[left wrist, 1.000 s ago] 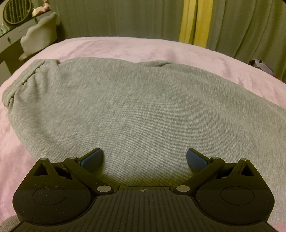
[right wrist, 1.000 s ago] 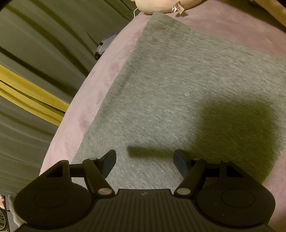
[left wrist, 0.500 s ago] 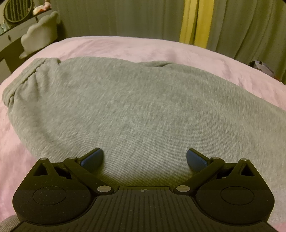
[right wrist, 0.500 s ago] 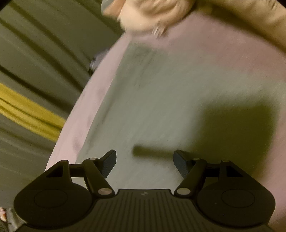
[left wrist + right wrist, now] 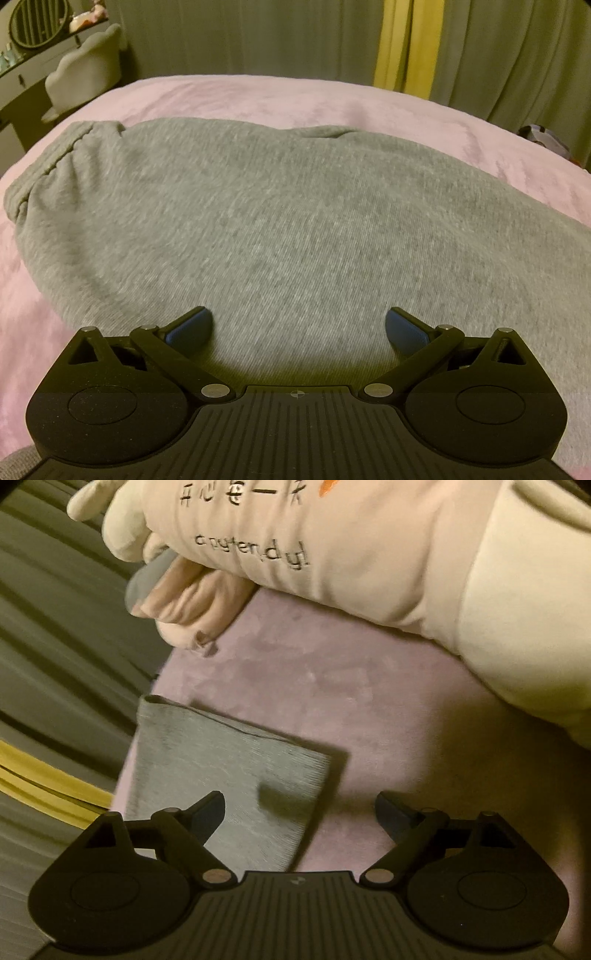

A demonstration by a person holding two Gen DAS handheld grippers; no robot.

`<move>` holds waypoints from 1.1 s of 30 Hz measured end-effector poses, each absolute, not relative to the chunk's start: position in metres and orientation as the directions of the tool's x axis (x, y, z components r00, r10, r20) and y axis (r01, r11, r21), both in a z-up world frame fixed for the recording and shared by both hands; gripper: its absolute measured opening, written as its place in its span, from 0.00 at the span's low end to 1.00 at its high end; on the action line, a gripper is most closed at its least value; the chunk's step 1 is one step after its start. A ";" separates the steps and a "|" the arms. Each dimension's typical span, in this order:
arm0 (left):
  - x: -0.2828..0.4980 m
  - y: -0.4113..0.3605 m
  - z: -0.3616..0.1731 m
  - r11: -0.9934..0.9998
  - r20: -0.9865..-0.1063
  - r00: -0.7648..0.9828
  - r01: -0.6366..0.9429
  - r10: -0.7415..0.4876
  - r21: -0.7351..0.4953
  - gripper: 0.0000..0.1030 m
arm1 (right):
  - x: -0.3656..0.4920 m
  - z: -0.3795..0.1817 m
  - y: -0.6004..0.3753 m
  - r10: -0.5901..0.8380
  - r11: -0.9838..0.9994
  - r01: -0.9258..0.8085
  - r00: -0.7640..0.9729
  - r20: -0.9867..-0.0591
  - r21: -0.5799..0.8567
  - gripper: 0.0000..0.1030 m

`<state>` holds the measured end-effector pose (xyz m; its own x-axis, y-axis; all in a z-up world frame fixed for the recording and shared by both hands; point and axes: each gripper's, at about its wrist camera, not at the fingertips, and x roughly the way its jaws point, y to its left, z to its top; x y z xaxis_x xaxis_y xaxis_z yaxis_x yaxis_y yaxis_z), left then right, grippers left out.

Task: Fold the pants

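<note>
Hovering low: I have my left gripper [image 5: 298, 325] over the grey pants [image 5: 295, 229], blue pads [image 5: 188, 328] spread wide apart with nothing between them.
Left contact: I cannot tell whether the pads touch the cloth or hang just above it.
Pants, left view: they lie flat on the pink blanket [image 5: 258, 99] and fill the middle of my view, with the gathered waistband [image 5: 48, 170] out at 10 o'clock.
Fold line: a small pucker [image 5: 325, 131] sits on the far edge of the cloth at 12 o'clock.
Background, left view: green curtains [image 5: 240, 37] with a yellow strip [image 5: 402, 44] at 1 o'clock, and a pale chair [image 5: 85, 74] beside a dresser at 10 o'clock.
Right gripper: I see my right gripper [image 5: 300, 808] also spread open and holding nothing.
Pants, right view: the leg end [image 5: 221, 775] runs from my left-hand finger [image 5: 207, 816] up toward 11 o'clock; the other finger is over bare pink blanket [image 5: 351, 709].
Hem: its edge [image 5: 236, 727] crosses from 10 o'clock toward the centre, with a dark shadow patch on the cloth just ahead of the claw.
Pillow: a cream cushion [image 5: 369, 554] with printed lettering fills the top from 12 to 3 o'clock, resting on the blanket, apart from the pants.
Sharpness: the right view is smeared, so fine detail is uncertain.
</note>
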<state>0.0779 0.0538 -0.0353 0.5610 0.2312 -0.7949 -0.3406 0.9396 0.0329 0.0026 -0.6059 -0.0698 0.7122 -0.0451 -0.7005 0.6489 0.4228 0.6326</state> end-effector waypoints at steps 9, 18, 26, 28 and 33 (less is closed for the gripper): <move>0.079 0.054 -0.035 0.938 -0.795 0.560 -0.347 0.233 0.030 1.00 | 0.026 -0.079 -0.603 -0.016 0.459 0.575 0.767 -0.641 0.677 0.65; 0.081 0.054 -0.035 0.931 -0.795 0.557 -0.364 0.240 0.026 1.00 | 0.020 -0.093 -0.608 0.048 0.384 0.540 0.798 -0.600 0.749 0.34; 0.080 0.054 -0.033 0.925 -0.788 0.565 -0.380 0.245 0.016 1.00 | 0.038 -0.075 -0.595 0.002 0.484 0.558 0.769 -0.639 0.674 0.10; 0.078 0.055 -0.030 0.922 -0.779 0.575 -0.387 0.251 0.012 1.00 | 0.042 -0.056 -0.585 -0.013 0.547 0.526 0.783 -0.622 0.651 0.10; 0.072 0.056 -0.022 0.909 -0.730 0.616 -0.416 0.296 0.018 1.00 | 0.075 0.029 -0.496 0.021 0.850 0.258 0.854 -0.520 0.459 0.10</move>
